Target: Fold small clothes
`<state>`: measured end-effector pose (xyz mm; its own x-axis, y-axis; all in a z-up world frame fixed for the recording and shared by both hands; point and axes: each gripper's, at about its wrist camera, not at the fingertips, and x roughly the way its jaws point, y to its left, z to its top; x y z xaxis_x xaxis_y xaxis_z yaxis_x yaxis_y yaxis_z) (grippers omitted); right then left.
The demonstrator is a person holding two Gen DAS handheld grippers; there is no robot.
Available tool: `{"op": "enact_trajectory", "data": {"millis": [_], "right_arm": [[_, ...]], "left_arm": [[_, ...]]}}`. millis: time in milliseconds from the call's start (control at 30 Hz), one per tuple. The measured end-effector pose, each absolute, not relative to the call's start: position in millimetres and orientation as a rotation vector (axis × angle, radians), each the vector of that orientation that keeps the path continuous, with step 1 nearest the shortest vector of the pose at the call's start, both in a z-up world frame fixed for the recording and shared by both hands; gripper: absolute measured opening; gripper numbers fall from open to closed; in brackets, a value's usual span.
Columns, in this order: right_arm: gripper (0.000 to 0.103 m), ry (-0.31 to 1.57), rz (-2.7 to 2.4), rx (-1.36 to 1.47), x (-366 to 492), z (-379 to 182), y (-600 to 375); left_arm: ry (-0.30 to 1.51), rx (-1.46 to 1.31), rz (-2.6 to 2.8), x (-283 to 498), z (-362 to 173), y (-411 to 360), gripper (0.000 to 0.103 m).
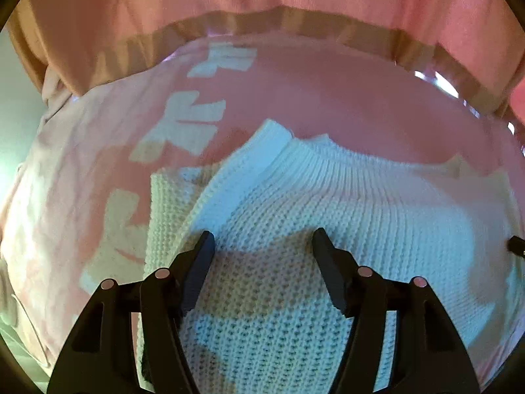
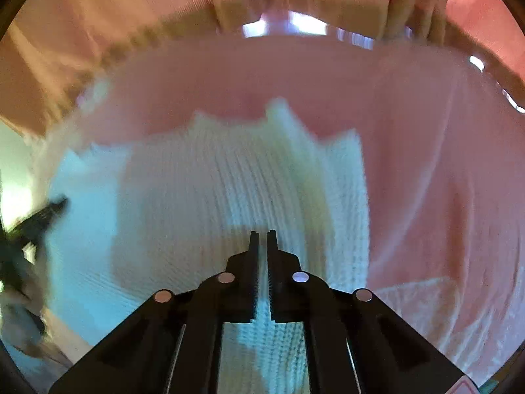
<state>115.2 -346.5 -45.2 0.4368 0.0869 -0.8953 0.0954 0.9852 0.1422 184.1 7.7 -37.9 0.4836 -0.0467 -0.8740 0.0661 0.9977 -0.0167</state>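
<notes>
Under our wide-open, empty left gripper (image 1: 262, 239) and nearly closed, seemingly empty right gripper (image 2: 262, 239), the white knit sweater (image 1: 328, 203) looks partly folded, collar at twelve o'clock.

Bare pink cloth (image 2: 426, 164) right of the white sweater (image 2: 229, 180).

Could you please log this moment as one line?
left claw open over sweater | right claw shut on sweater | pink cloth beneath

one white knit sweater (image 1: 328, 203), one pink cloth (image 1: 328, 98)
</notes>
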Motion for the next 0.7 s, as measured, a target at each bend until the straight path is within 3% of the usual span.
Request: {"op": "enact_trajectory", "data": {"millis": [67,167,267,333,367,433,500,700], "right_arm": [[0.004,1.059,0.016,0.131,115,-36,-340],[0.005,1.195,-0.06,0.085,136,-78,-350],[0.006,1.131,-0.059,0.152,144,-60,-358],[0.021,1.05,-0.059,0.139,148,-44,-360],[0.022,1.049,-0.058,0.143,153,-44,-362],[0.021,1.083,-0.046,0.178,166,-59,-368],[0.009,1.139,-0.071,0.17,168,-82,-378],[0.009,1.067,-0.045,0.174,173,-50,-369]], "left_arm": [[1.046,0.015,-0.075,184,-33,9,0.06],[1.06,0.019,-0.048,191,-38,8,0.06],[1.036,0.011,-0.091,200,-24,5,0.06],[0.994,0.038,-0.085,205,-16,5,0.068],[0.989,0.057,-0.071,212,-17,6,0.07],[1.037,0.081,-0.043,227,-36,12,0.071],[1.082,0.096,0.0,237,-56,18,0.072],[1.056,0.086,-0.007,244,-55,19,0.074]]}}
